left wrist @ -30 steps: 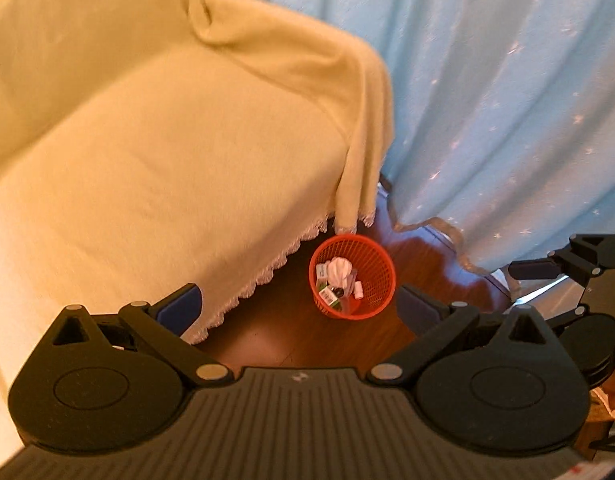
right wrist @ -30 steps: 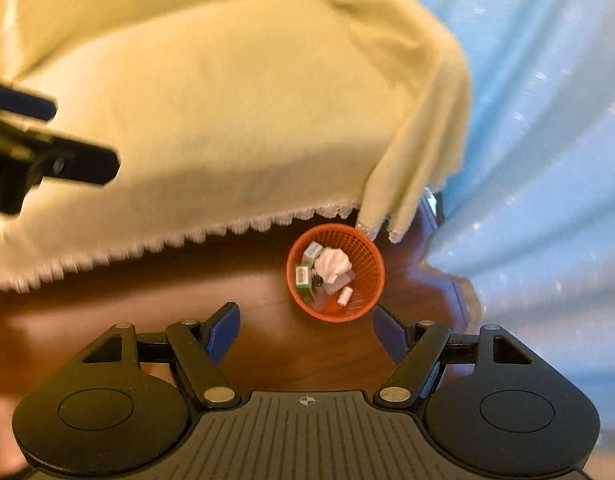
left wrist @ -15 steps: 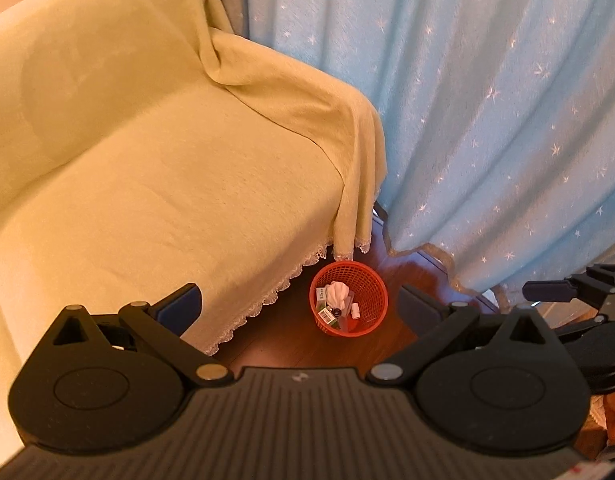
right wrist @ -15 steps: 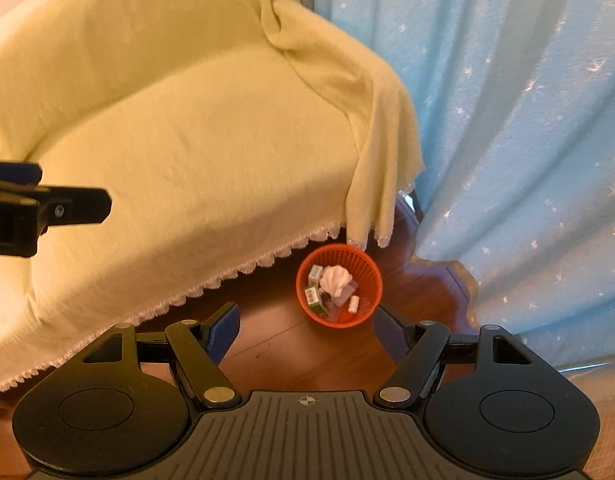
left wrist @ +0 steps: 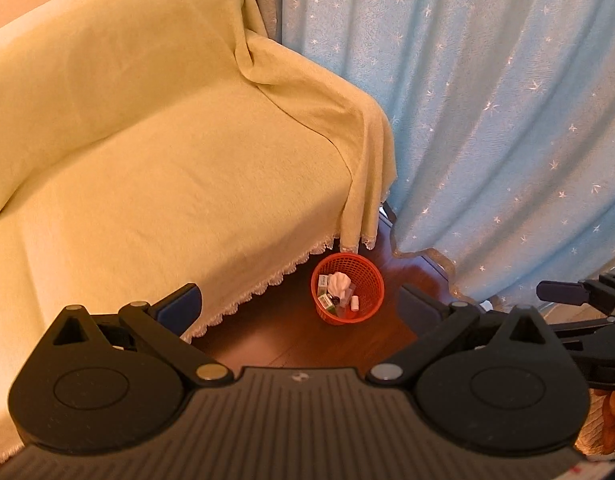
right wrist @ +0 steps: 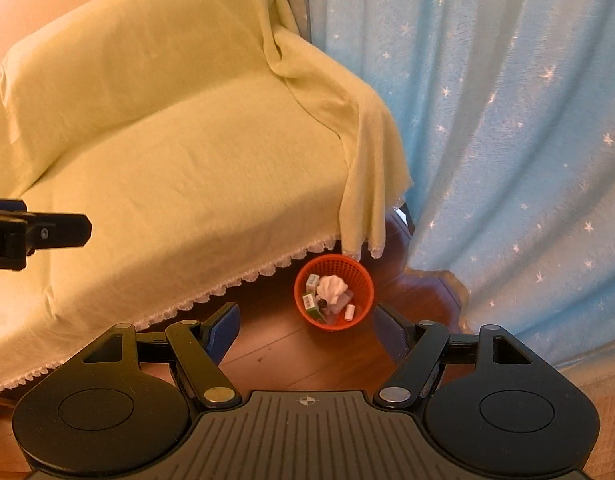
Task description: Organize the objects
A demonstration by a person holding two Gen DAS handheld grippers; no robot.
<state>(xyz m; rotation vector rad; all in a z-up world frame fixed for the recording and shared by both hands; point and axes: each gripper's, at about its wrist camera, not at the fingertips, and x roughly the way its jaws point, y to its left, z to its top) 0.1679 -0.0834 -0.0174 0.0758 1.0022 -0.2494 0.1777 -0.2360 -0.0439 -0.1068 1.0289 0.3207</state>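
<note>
- Orange mesh wastebasket (left wrist: 347, 294) stands on the wooden floor (left wrist: 267, 344) just off the sofa's draped corner, beside the blue star curtain (left wrist: 487, 120); inside I see crumpled white paper (right wrist: 331, 286), small green-and-white boxes (right wrist: 312, 306) and a small white bottle (right wrist: 349, 312)
- My left gripper (left wrist: 297, 308) hangs high above it, fingers spread apart and empty; my right gripper (right wrist: 305, 326) likewise
- Yellow throw (right wrist: 187, 140) covers the sofa
</note>
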